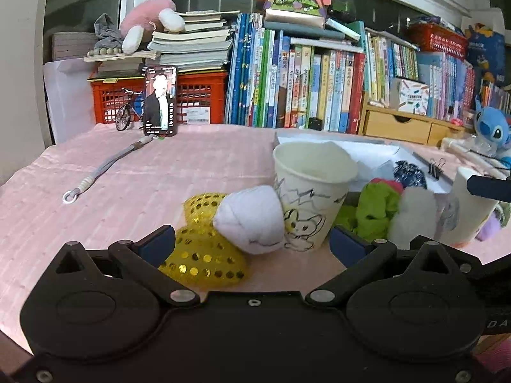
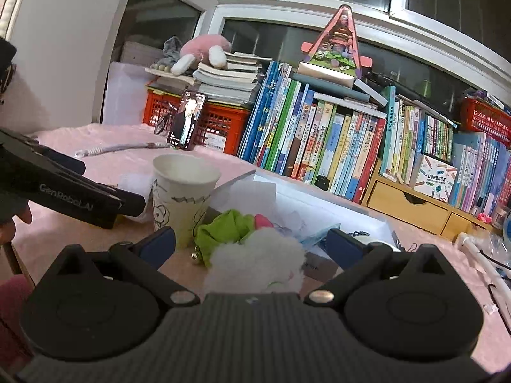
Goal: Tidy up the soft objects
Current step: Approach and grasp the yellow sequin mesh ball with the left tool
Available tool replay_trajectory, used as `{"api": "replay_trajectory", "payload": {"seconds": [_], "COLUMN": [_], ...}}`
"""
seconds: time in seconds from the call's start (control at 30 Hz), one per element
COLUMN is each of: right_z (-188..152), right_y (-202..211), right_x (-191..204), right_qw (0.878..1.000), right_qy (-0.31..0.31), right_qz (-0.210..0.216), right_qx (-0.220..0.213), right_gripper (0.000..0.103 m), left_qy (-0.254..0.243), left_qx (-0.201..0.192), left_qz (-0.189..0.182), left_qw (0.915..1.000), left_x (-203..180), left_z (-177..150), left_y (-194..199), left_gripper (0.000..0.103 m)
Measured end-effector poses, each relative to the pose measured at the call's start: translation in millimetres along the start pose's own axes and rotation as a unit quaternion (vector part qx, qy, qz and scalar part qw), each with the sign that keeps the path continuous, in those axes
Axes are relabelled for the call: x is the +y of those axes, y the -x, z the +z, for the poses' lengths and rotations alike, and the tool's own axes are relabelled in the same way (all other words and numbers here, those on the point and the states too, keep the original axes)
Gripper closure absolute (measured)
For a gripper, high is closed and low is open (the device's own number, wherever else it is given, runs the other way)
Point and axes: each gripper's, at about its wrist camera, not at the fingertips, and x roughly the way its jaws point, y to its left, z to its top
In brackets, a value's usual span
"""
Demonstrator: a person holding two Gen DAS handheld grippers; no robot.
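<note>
My left gripper is open just above the pink cloth. Between its fingers lies a white soft ball, leaning on a drawn-on paper cup. A yellow sequined pouch lies under and left of the ball. To the right are a green fabric piece, a white fluffy puff and a second paper cup. My right gripper is open around the white fluffy puff, with the green fabric and the paper cup just beyond. The left gripper shows at the left there.
A phone leans on a red crate at the back, beside a row of books. A white shallow box, a binder clip, a wooden drawer unit, a blue plush and a grey lanyard are around.
</note>
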Motion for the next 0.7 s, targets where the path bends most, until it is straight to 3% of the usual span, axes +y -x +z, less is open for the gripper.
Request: {"api": "replay_trajectory", "payload": {"seconds": [0.7], "right_z": [-21.6], "right_y": [-13.1], "right_x": [6.4], "right_qw": [0.998], "right_qy": [-0.059], "right_qz": [0.009], "right_qx": [0.038], "right_gripper": [0.0], "left_qy": [-0.007], "left_qx": [0.012], "left_qz": [0.042], "left_qw": [0.999], "left_x": [6.1], "left_z": [-14.8], "left_y": [-15.9], "left_gripper": [0.0]}}
